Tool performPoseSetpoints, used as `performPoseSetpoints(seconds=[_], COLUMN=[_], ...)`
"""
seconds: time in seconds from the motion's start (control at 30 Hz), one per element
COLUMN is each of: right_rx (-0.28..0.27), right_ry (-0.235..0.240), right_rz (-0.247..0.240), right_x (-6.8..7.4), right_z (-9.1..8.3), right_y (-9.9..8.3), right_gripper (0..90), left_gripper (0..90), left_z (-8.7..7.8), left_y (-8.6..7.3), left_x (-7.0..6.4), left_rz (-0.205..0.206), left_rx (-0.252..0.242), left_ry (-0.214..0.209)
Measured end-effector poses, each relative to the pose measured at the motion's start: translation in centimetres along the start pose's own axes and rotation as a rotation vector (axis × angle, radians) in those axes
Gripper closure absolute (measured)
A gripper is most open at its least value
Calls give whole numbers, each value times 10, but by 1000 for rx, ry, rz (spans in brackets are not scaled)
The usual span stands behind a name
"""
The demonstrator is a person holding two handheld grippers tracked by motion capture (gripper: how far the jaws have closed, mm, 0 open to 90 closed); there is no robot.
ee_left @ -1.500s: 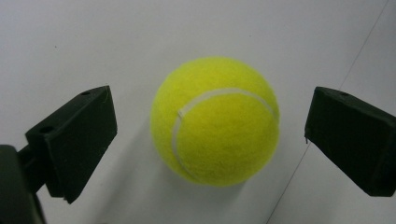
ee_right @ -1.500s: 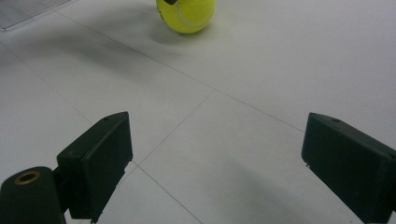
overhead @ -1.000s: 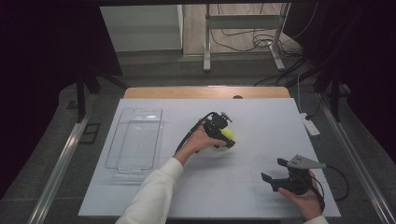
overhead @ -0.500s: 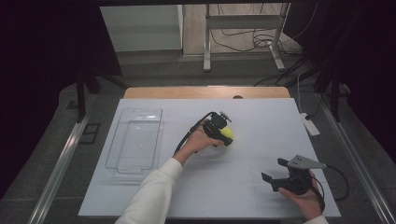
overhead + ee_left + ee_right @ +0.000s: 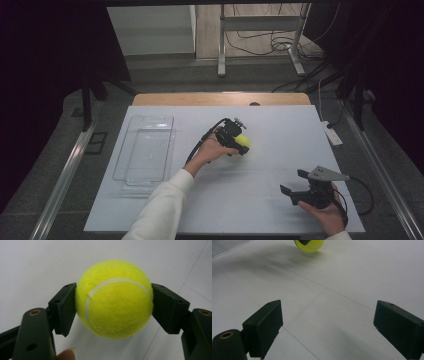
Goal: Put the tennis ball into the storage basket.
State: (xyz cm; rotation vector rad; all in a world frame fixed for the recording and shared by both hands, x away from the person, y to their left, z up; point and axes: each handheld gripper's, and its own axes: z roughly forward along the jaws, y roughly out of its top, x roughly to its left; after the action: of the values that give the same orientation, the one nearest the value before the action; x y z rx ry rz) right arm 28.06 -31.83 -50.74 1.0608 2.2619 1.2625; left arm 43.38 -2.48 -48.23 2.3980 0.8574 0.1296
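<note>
A yellow tennis ball (image 5: pixel 114 298) sits squeezed between both black jaws of my left gripper (image 5: pixel 113 302), which is shut on it. From above, the ball (image 5: pixel 241 145) and left gripper (image 5: pixel 237 142) are near the middle of the white table (image 5: pixel 280 130), the ball close over the surface. The ball (image 5: pixel 310 245) also shows at the top edge of the right gripper view. My right gripper (image 5: pixel 292 185) rests low at the front right, open, with nothing between its jaws (image 5: pixel 328 327).
A clear plastic tray (image 5: pixel 145 151) lies empty on the left side of the table. A white power strip (image 5: pixel 332 134) sits at the right edge. Cables trail from both grippers. A metal stand (image 5: pixel 260 37) is on the floor beyond the table.
The left gripper with the ball has shifted slightly toward the front. The right gripper has stayed put.
</note>
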Motion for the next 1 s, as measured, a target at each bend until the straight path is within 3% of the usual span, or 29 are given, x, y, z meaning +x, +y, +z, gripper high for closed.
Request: performPoseSetpoints(seconds=[0.5, 1.0], right_rx=[2, 5], right_ry=[-4, -5], right_rz=[-1, 0], right_x=[0, -1], right_z=[0, 1], right_y=[0, 0], right_gripper=[92, 93], left_gripper=[268, 268], left_z=[-14, -30], left_y=[1, 0], left_x=[-4, -4], left_rz=[23, 16], left_rx=[-44, -87], left_ry=[-12, -7])
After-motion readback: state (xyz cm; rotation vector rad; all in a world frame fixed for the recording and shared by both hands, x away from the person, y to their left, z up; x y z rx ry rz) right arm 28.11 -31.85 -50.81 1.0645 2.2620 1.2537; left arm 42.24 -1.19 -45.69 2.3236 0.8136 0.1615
